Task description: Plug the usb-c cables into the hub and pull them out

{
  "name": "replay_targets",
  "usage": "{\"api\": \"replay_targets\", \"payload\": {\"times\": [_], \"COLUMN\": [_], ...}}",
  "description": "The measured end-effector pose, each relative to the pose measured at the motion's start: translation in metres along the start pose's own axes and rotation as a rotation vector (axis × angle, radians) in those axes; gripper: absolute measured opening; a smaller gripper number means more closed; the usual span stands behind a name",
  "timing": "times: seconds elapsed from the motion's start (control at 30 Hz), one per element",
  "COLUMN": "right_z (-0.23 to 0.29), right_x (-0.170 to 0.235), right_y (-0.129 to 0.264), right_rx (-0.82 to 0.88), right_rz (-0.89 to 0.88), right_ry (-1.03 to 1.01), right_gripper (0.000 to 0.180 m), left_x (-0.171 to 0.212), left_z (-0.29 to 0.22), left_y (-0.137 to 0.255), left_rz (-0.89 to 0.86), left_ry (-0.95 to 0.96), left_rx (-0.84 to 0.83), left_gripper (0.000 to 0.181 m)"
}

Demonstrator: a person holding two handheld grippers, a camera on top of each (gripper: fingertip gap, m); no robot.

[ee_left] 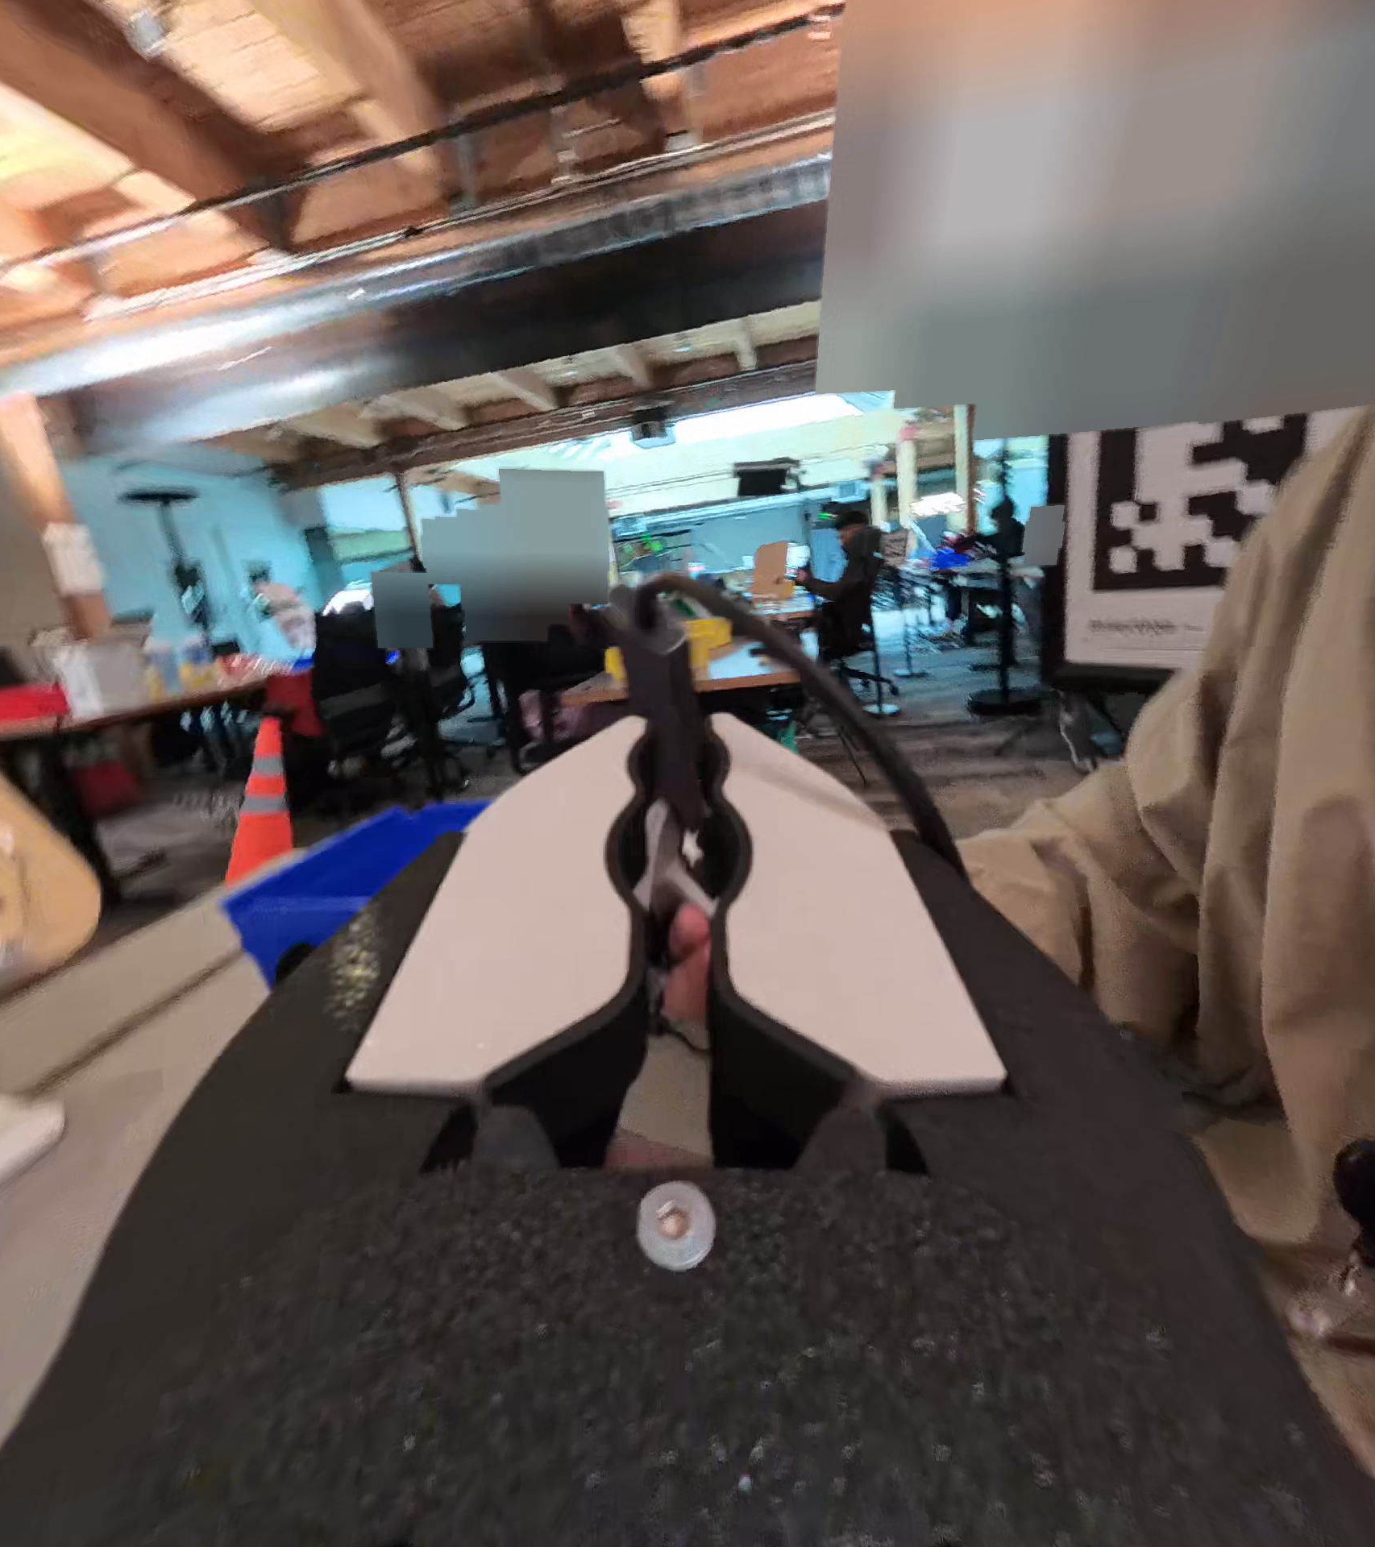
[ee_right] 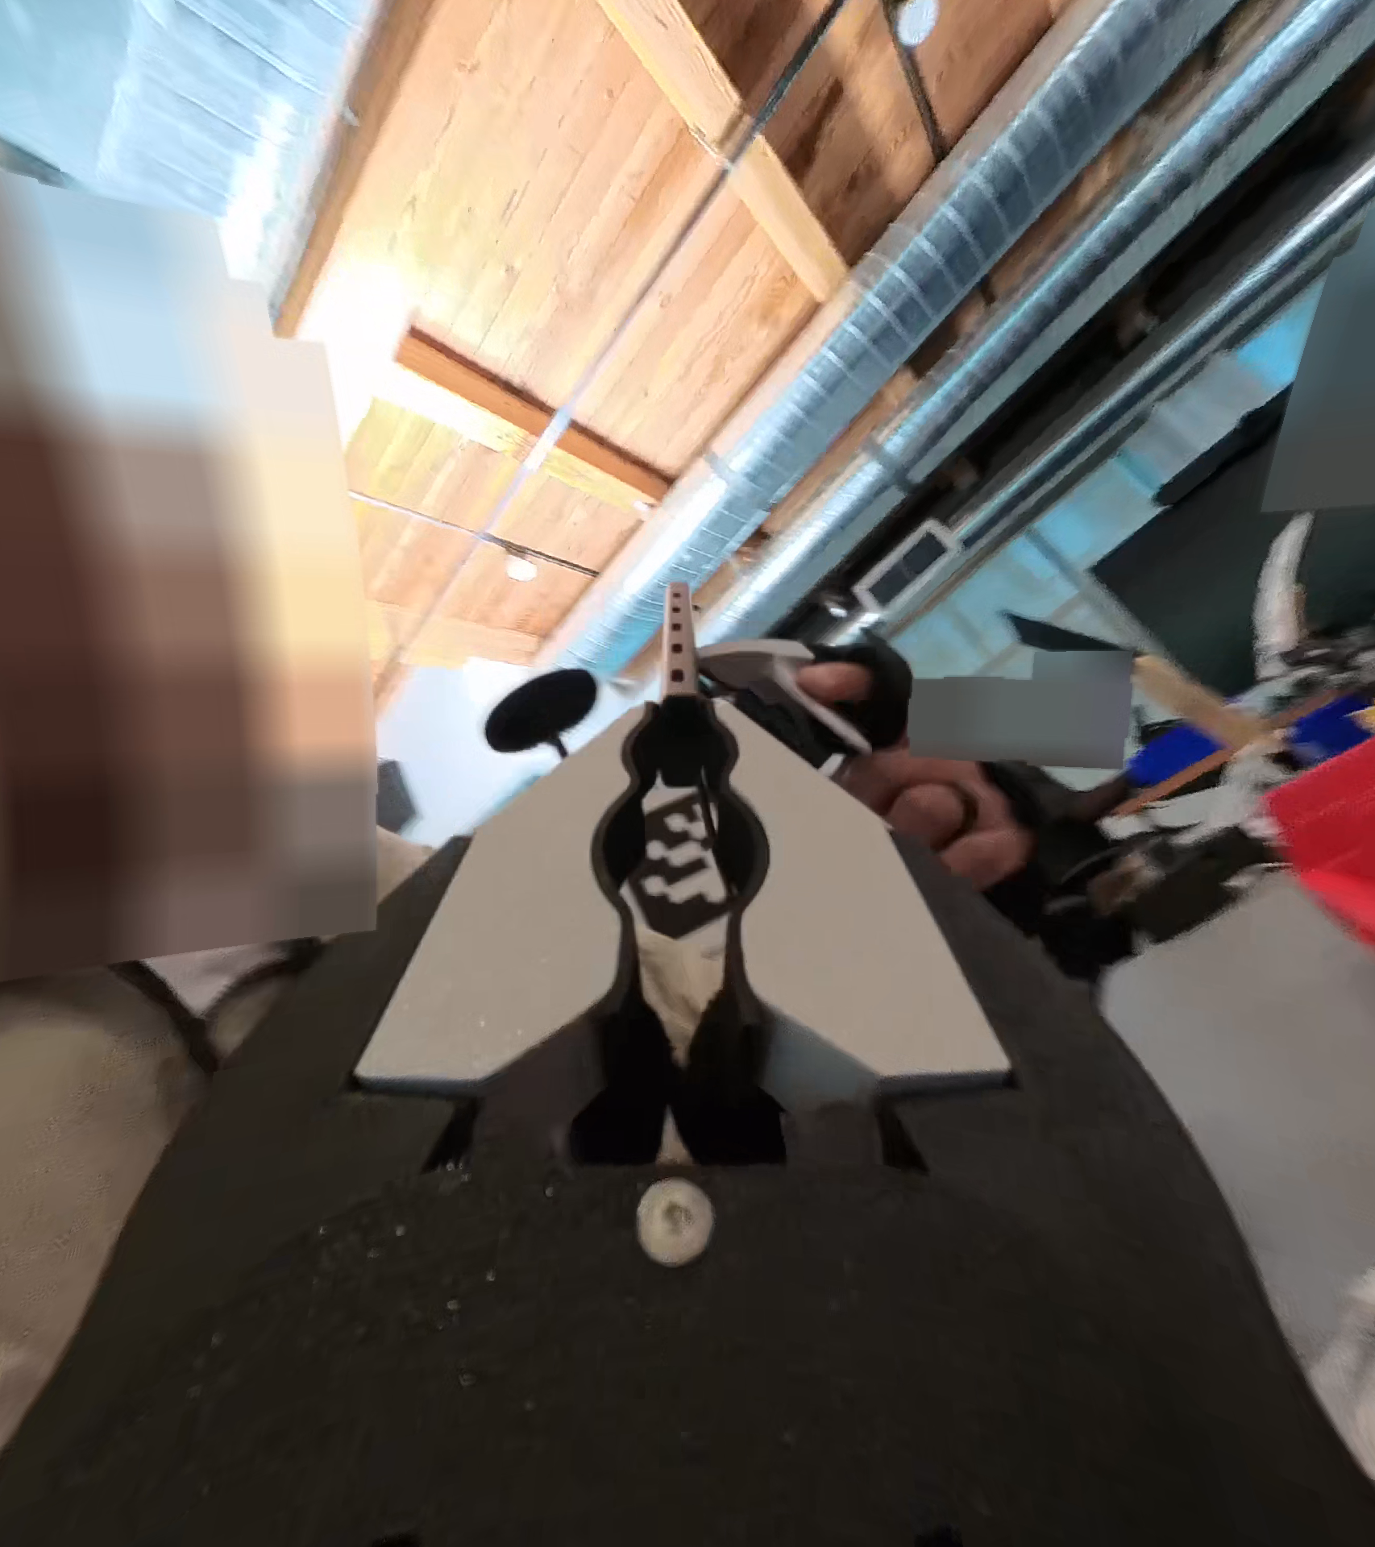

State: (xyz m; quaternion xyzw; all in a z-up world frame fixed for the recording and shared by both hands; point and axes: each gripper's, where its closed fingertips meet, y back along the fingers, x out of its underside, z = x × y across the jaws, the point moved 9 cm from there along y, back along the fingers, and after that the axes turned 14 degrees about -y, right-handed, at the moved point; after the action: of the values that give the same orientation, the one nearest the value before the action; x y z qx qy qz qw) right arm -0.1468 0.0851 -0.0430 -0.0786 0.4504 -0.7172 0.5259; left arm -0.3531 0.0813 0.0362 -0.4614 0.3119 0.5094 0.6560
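Two fingers of the left gripper [ee_left: 672, 737] pinch a dark usb-c cable [ee_left: 852, 695] plug, its cord arching rightward past the tips. Right wrist view: the right gripper [ee_right: 680, 720] clamps the slim grey hub [ee_right: 680, 640], which juts beyond its tips.

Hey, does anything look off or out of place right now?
Yes: both grippers point up off the table. The left gripper clamps a dark cable plug; the right gripper clamps the hub edge-on toward the ceiling.
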Motion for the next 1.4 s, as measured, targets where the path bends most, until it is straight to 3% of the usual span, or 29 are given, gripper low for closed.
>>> {"api": "replay_targets", "payload": {"times": [0.03,0.17,0.27,0.33,0.4,0.5,0.67,0.83,0.97,1.07,1.2,1.4], "right_z": [0.004,0.025,0.036,0.039,0.039,0.034,0.019,0.007,-0.002,-0.003,-0.003,-0.005], "right_x": [-0.002,-0.007,-0.013,-0.022,-0.027,-0.027,-0.008,0.026,0.043,0.043,0.039,0.037], "right_y": [0.002,0.007,0.011,0.019,0.026,0.027,0.012,-0.01,-0.015,-0.015,-0.011,-0.007], "right_rx": [0.036,0.092,0.187,0.353,0.535,0.625,0.519,0.356,0.334,0.33,0.323,0.307], "right_rz": [0.019,0.046,0.045,0.01,0.076,0.197,0.24,0.352,0.477,0.494,0.515,0.561], "right_ry": [0.06,0.306,0.521,0.694,0.882,0.993,0.904,0.731,0.67,0.649,0.616,0.564], "right_gripper": [0.009,0.009,0.009,0.009,0.009,0.009,0.009,0.008,0.009,0.009,0.009,0.009], "left_x": [0.008,0.046,0.077,0.085,0.076,0.059,0.06,0.057,0.049,0.048,0.05,0.045], "left_z": [-0.002,-0.022,-0.031,-0.031,-0.026,-0.029,-0.061,-0.063,-0.065,-0.069,-0.074,-0.075], "left_y": [0.004,0.014,0.034,0.062,0.087,0.089,0.036,0.027,0.033,0.034,0.033,0.032], "left_rz": [0.016,0.156,0.386,0.491,0.479,0.313,0.182,0.147,0.081,0.128,0.204,0.15], "left_ry": [0.065,0.301,0.364,0.356,0.347,0.296,0.397,0.383,0.387,0.33,0.23,0.222], "left_rx": [-0.053,-0.207,-0.47,-0.639,-0.731,-0.632,-0.295,-0.319,-0.278,-0.24,-0.219,-0.215], "left_gripper": [0.019,0.041,0.037,0.036,0.038,0.033,0.036,0.041,0.028,0.016,0.015,0.011]}}
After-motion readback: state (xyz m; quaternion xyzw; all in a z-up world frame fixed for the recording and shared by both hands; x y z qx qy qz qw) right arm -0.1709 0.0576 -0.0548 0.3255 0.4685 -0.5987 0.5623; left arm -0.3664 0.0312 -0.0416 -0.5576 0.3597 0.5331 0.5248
